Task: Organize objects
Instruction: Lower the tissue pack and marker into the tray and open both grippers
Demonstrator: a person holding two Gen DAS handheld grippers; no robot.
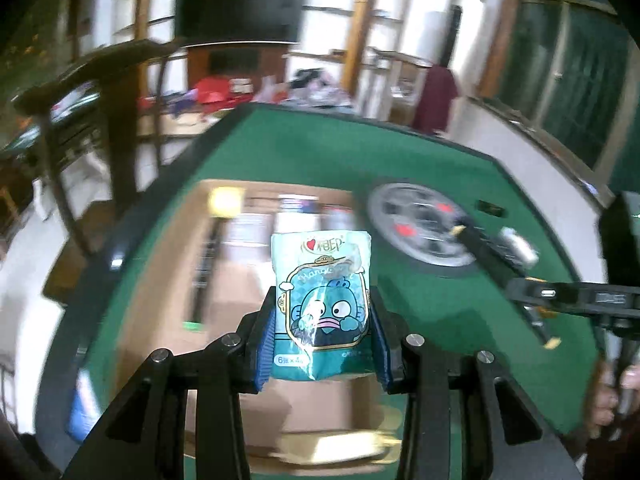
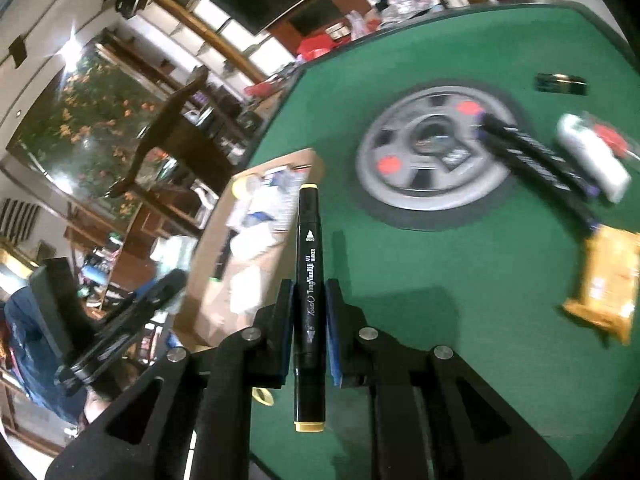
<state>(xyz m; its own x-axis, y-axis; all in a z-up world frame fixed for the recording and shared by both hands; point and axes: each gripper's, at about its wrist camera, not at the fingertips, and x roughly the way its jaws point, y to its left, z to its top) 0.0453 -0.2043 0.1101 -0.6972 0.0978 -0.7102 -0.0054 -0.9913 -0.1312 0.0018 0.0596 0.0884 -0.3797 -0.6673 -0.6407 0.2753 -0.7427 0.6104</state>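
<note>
Only the left wrist view shows the left gripper point(image 1: 322, 322) clamped on a teal tissue pack point(image 1: 320, 304) above the cardboard box point(image 1: 168, 280). Meanwhile the right wrist view shows the right gripper point(image 2: 310, 320) pinching a black marker point(image 2: 309, 300), plus an orange packet point(image 2: 606, 280) on the green table point(image 2: 440, 280).

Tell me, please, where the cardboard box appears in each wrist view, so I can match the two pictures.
Left wrist view: the cardboard box fills the centre-left, directly behind the tissue pack held in the left gripper.
Right wrist view: the cardboard box sits left of centre, just left of the art marker clamped in the right gripper.
Shared landmark: the grey round hub in the green table.
</note>
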